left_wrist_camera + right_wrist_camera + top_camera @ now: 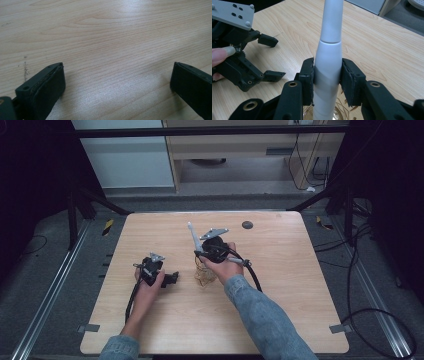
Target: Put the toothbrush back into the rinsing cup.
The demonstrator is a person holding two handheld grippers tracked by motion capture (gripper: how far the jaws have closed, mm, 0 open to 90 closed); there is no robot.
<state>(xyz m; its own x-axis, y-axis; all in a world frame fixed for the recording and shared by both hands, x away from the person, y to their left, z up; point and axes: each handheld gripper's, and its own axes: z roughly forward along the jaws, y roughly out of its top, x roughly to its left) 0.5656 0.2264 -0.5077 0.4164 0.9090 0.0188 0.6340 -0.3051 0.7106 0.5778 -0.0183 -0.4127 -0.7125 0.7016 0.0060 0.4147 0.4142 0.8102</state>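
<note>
Pale wood surface (300,310), bare at frame centre. My right claw (327,80) is clenched on a white handle (328,62) over a glass (308,115) holding straw-like fibres. My left claw (117,82) is released, low left. Risk: tilting the handle could tip the glass. Dark room, cables (370,320) lower right.

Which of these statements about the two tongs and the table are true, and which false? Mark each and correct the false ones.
1. The right tongs grip a white handle. True.
2. The left tongs are shut on a cup. False: they are open, with bare wooden table between the jaws.
3. The white handle lies flat on the table. False: it is held up off it.
4. The left tongs rest low at the table. True.
</note>
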